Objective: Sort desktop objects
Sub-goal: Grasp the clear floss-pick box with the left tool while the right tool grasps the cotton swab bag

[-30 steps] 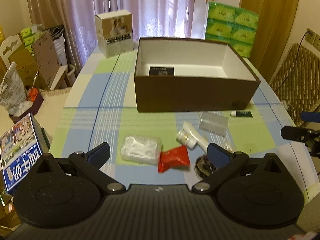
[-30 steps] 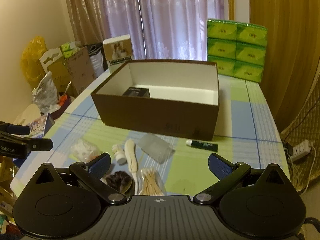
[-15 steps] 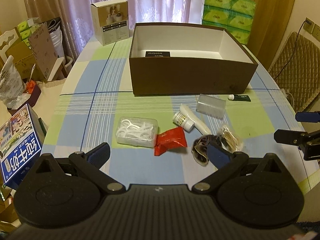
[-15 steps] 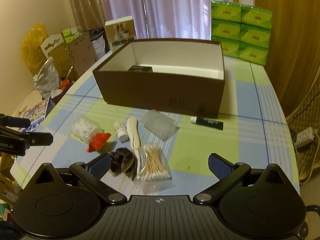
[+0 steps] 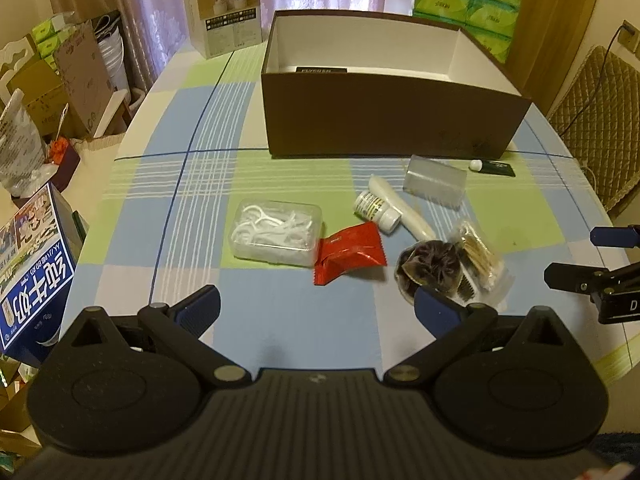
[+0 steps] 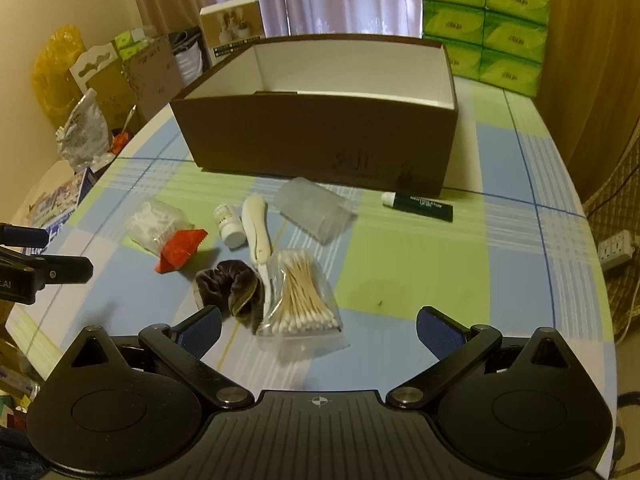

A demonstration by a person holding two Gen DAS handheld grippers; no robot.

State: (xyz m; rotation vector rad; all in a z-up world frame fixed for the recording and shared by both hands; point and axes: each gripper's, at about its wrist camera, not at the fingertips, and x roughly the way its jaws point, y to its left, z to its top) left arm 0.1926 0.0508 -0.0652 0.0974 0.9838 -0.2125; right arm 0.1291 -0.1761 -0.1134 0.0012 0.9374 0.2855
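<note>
A brown cardboard box (image 5: pixel 394 120) (image 6: pixel 320 136) stands open on the checked table with one dark flat item inside. In front of it lie a clear case of floss picks (image 5: pixel 276 232), a red packet (image 5: pixel 350 254), a small white bottle (image 5: pixel 376 210), a white tube (image 6: pixel 256 224), a frosted plastic case (image 5: pixel 435 182), a dark green lip balm (image 6: pixel 420 205), a brown scrunchie (image 6: pixel 230 290) and a bag of cotton swabs (image 6: pixel 302 294). My left gripper (image 5: pixel 318 306) is open above the near table edge, short of the red packet. My right gripper (image 6: pixel 318 326) is open just behind the swab bag.
Green tissue packs (image 6: pixel 486 20) are stacked behind the box at the right. A white product box (image 5: pixel 222 8) stands at the table's far left corner. Cartons and bags (image 5: pixel 52 80) crowd the floor on the left; a blue carton (image 5: pixel 32 272) sits by the table edge.
Both grippers have pulled back and risen, so more of the near table and the small items shows. Nothing has been picked up; both stay open.
</note>
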